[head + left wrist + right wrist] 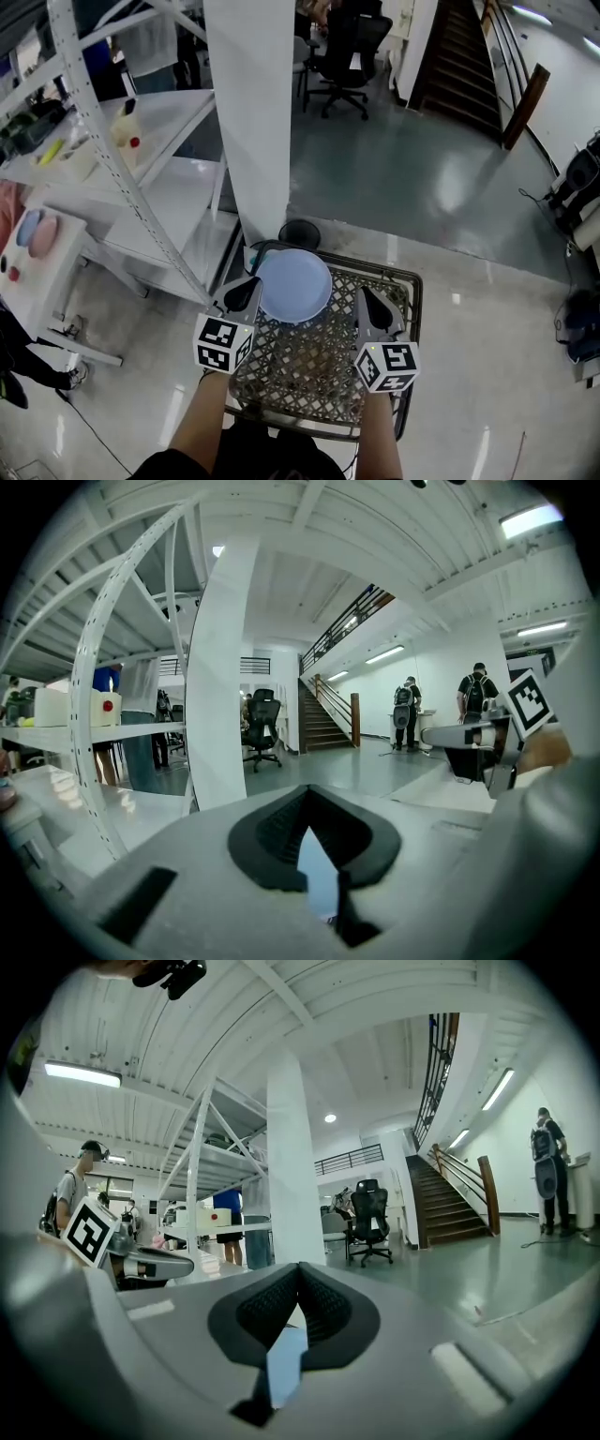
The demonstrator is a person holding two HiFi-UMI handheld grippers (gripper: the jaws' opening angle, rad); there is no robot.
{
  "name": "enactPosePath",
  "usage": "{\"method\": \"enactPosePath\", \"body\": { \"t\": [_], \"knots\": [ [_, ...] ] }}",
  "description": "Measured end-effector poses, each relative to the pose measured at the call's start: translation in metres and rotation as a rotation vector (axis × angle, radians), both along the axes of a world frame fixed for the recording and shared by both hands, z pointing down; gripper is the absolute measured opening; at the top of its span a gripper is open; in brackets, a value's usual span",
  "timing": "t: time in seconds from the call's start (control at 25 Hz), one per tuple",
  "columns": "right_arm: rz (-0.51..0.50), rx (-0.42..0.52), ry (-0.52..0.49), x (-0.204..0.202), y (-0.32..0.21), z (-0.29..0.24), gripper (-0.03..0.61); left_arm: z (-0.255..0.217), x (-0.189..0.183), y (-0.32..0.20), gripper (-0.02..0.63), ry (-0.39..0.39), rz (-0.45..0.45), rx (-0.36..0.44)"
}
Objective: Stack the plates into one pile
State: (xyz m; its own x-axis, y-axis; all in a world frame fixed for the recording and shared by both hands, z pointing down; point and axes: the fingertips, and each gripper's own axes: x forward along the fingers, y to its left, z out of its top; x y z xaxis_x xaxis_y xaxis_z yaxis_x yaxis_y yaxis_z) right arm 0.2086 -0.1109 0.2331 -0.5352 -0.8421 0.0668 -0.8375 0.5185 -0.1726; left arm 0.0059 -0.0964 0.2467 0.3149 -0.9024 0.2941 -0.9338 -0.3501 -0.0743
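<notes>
STATE: your left tool [246,292] and right tool [369,306] jaws together, empty | plate [293,284] at tabletop [314,370] far edge, between them, nearer left.

Pale blue plate [293,284] on black mesh table [309,370].

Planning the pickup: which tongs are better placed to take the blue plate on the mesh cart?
Probably left. The left tongs reach the rim of the blue plate in the head view; the right tongs sit apart from it. Both are shut, so open first.
</notes>
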Motion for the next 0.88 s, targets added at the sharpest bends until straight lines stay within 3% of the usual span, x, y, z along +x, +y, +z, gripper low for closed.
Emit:
{"method": "enactPosePath", "body": {
  "t": [0.32,0.88],
  "knots": [
    [-0.016,0.045,-0.025,0.011,0.020,-0.035,0.009,-0.026,0.018,0.020,-0.005,0.004,0.015,0.040],
    [-0.041,0.066,-0.022,0.029,0.054,-0.046,0.009,-0.057,0.042,0.053,-0.005,0.002,0.020,0.108]
  ]
}}
